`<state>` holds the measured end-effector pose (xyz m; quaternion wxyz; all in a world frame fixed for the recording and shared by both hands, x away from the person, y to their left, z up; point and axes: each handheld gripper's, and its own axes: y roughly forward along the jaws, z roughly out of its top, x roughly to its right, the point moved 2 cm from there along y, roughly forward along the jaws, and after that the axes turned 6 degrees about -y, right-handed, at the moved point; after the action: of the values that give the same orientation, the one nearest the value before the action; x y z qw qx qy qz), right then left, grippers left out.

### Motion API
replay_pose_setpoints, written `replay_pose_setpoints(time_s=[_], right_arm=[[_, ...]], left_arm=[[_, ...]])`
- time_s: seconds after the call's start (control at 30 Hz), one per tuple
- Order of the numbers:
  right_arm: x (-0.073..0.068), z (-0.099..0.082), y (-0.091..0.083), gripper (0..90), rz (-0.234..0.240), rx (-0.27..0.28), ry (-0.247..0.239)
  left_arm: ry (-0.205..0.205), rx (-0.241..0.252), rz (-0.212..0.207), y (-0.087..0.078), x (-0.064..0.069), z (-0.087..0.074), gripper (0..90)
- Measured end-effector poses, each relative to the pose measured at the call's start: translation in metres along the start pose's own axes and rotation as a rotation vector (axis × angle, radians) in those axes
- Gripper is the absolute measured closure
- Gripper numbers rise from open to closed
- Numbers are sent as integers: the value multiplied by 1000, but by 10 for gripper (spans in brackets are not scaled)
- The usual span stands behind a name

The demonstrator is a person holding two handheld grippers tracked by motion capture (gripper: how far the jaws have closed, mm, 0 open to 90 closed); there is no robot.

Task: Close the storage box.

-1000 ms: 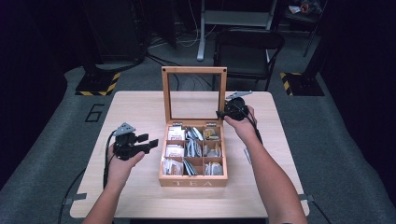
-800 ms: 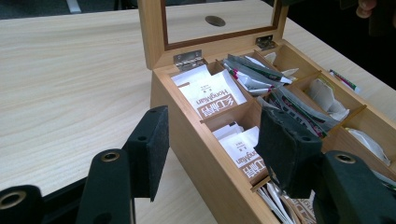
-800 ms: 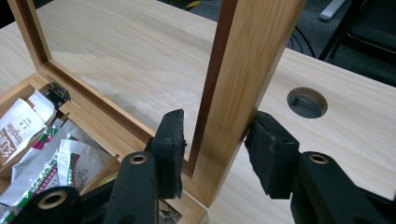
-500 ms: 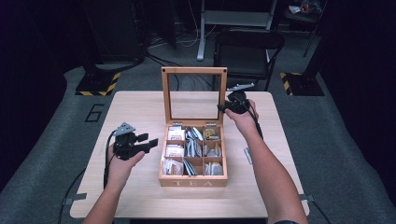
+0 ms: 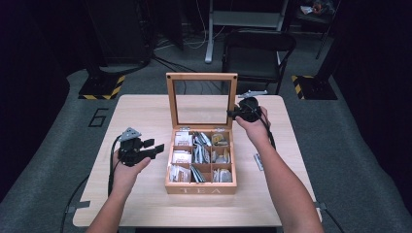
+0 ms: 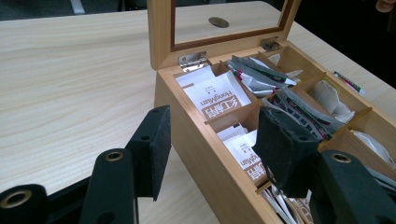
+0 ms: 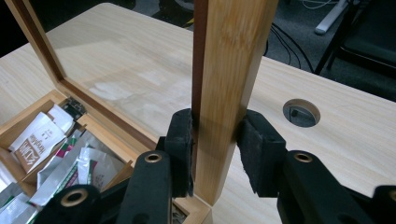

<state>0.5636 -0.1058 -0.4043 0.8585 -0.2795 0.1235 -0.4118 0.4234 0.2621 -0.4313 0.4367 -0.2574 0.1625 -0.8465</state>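
Observation:
A wooden tea box (image 5: 200, 187) sits mid-table, its compartments packed with tea bags (image 5: 199, 155) (image 6: 215, 98). Its glass-paned lid (image 5: 201, 77) stands upright. My right gripper (image 5: 233, 114) (image 7: 217, 126) is at the lid's right frame post (image 7: 229, 56). Its jaws have been closing, and both pads press the wood from either side. My left gripper (image 5: 158, 148) (image 6: 217, 126) is held level just left of the box. Its jaws are open, pointing at the left wall (image 6: 205, 154), and the pads (image 6: 156, 140) touch nothing.
A small flat packet (image 5: 258, 161) (image 6: 348, 80) lies on the table right of the box. There is a round cable hole (image 7: 301, 112) (image 6: 218, 21) in the tabletop behind the lid. A black chair (image 5: 257, 48) stands beyond the far edge.
The right gripper has shifted slightly along the lid's right edge. The lid stays upright, and the left gripper and box have not moved.

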Motion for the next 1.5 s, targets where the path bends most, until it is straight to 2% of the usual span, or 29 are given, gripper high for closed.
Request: replay_pose_setpoints(time_s=[0.17, 0.3, 0.37, 0.47, 0.7, 0.73, 0.8, 0.9, 0.97, 1.03, 1.1, 1.2, 1.3, 1.4, 1.5], right_arm=[[-6, -5, -7, 650, -3, 24, -32], [-8, -8, -11, 644, 3, 45, -29], [-9, -9, -14, 627, 12, 76, -18], [-10, -6, -20, 620, 13, 105, -12], [-10, 2, -29, 638, 17, 120, -44], [-10, 2, -30, 638, 22, 117, -44], [-11, 1, -31, 638, 24, 113, -35], [-12, 2, -32, 637, 20, 109, -53], [-13, 1, -33, 636, 20, 101, -50], [-14, 2, -34, 632, 16, 110, -58], [-15, 5, -38, 631, 21, 122, -63], [-17, 8, -40, 637, 14, 110, -93], [-18, 8, -41, 639, 11, 103, -93], [-19, 7, -42, 638, 8, 108, -97], [-20, 6, -43, 637, 8, 111, -107]], left_arm=[[3, 9, -9, 0, 0, 2, 452], [4, 14, -19, 1, 2, 2, 452], [7, 9, -22, 1, 2, 2, 452], [-8, 16, -25, 1, 2, 3, 452], [-5, 19, -26, 1, 2, 5, 452], [11, 13, -27, 1, 2, 6, 452], [13, 13, -33, 2, 4, 8, 453], [27, 13, -35, 3, 7, 13, 452], [23, 24, -37, 5, 6, 16, 452], [-3, 26, -47, 10, 3, 17, 453], [-2, -1, -42, 13, 0, 18, 454], [8, 6, -30, 15, -2, 28, 458], [14, 24, -20, 15, 0, 39, 459], [66, 28, -4, 16, 1, 54, 459], [77, 28, -5, 18, 2, 67, 459]])
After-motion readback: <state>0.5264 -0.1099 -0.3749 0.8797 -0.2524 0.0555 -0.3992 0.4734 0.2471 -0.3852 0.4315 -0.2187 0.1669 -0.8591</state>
